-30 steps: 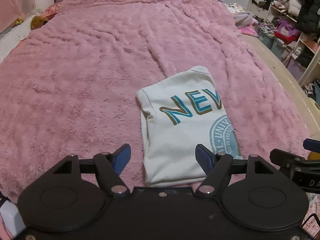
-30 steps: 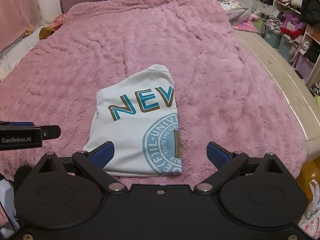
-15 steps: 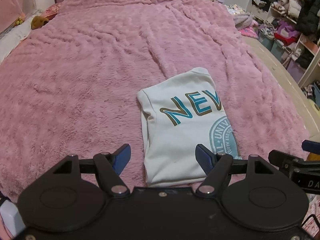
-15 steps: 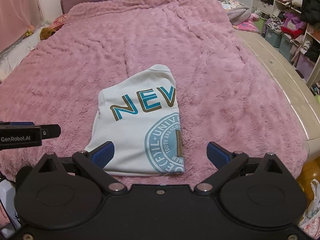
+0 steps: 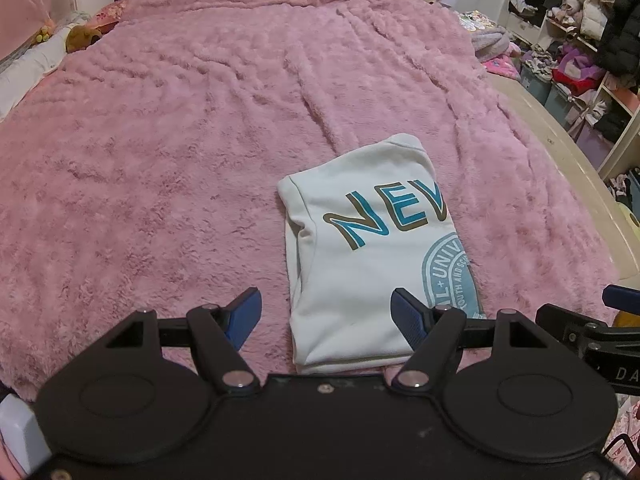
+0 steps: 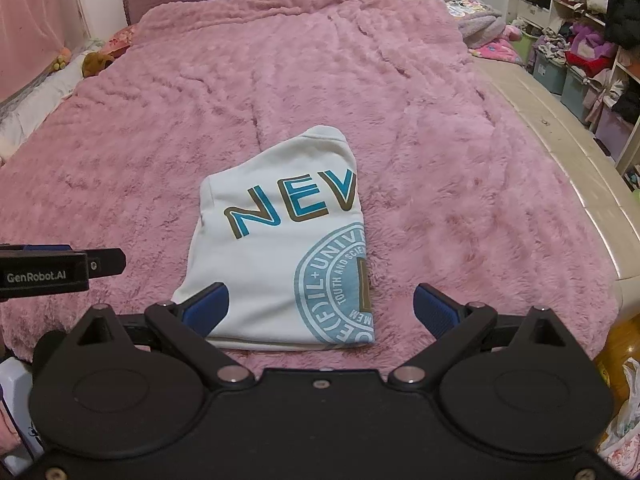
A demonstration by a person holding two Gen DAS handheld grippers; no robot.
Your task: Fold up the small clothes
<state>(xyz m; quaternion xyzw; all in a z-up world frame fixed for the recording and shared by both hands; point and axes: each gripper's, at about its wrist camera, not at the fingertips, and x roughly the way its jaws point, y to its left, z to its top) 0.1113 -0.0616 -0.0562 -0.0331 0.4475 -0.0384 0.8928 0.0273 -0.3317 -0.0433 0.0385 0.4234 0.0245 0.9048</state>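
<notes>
Left wrist view, hidden: the near hem of the folded white cotton T-shirt with teal and brown print runs under the black gripper body; its round seal is cut off at the fold on the right edge.
Right wrist view, hidden: the shirt's lower left corner sits behind one blue pad; the seal's brown centre is folded away, so I can only guess at a letter there.
Shirt and left gripper: lies ahead of it on the fluffy pink plush bed blanket, mostly between the blue fingers, apart from both.
Shirt and right gripper: ahead and toward its left finger, whose pad overlaps the cloth in view; contact cannot be told.
Left gripper state: fingers spread wide, nothing between them.
Right gripper state: fingers spread wide, holding nothing.
Neighbour tool: the other gripper's black arm pokes in from the left of the right view, level with the shirt's middle.
Writing on shirt: "NEV" in large letters; seal ring reads partly "UNIV", "YOUTH AND SCIE".
Writing on tool: "GenRobot.AI" on the arm in the right view.
</notes>
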